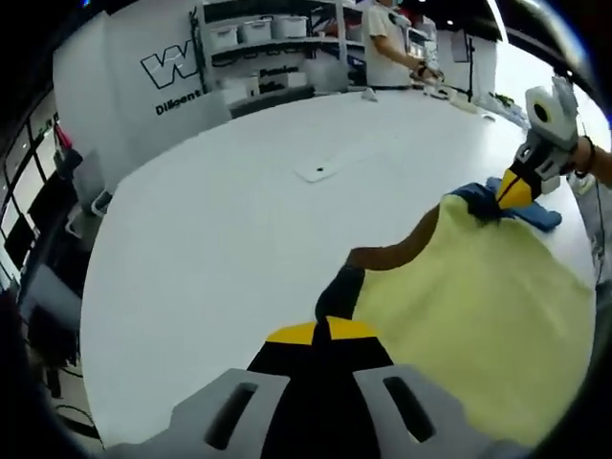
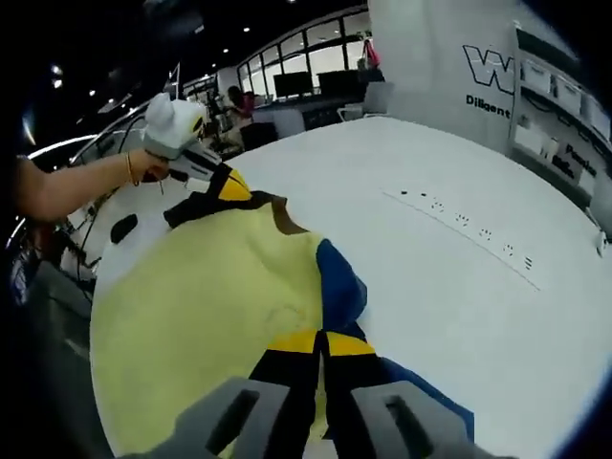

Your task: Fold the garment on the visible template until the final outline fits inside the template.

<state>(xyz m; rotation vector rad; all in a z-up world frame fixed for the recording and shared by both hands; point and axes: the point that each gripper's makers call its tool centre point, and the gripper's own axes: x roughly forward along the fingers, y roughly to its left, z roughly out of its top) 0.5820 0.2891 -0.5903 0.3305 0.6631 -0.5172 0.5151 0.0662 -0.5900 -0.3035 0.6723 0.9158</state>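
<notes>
The garment (image 1: 478,316) is a pale yellow shirt with a brown neckband and dark sleeves, and it lies stretched over the white table (image 1: 220,220), held up at two corners. In the left gripper view, the left gripper (image 1: 321,330) rises from the bottom edge with its jaws closed together on a dark sleeve of the garment, the yellow tips pinching the cloth where it meets the yellow body. From that pinch the yellow cloth spreads away to the far side of the garment, where the right gripper (image 1: 513,191) clamps the blue sleeve (image 1: 535,212) just beside the neckband (image 1: 397,251). A hand holds that gripper from behind.

In the right gripper view, the right gripper (image 2: 320,342) has its jaws shut on the blue sleeve (image 2: 339,282), which runs straight up from between the tips to the yellow body (image 2: 206,306). Across the garment from it, the left gripper (image 2: 229,184) grips the dark sleeve at the far shoulder, with a hand (image 2: 143,164) and bare forearm behind it. The neckband (image 2: 284,218) lies between the two pinched points. Beyond the garment, a row of small dark marks (image 2: 469,228) runs along the table.

A person (image 1: 387,43) stands at the far edge of the table, in front of shelving (image 1: 268,33).
</notes>
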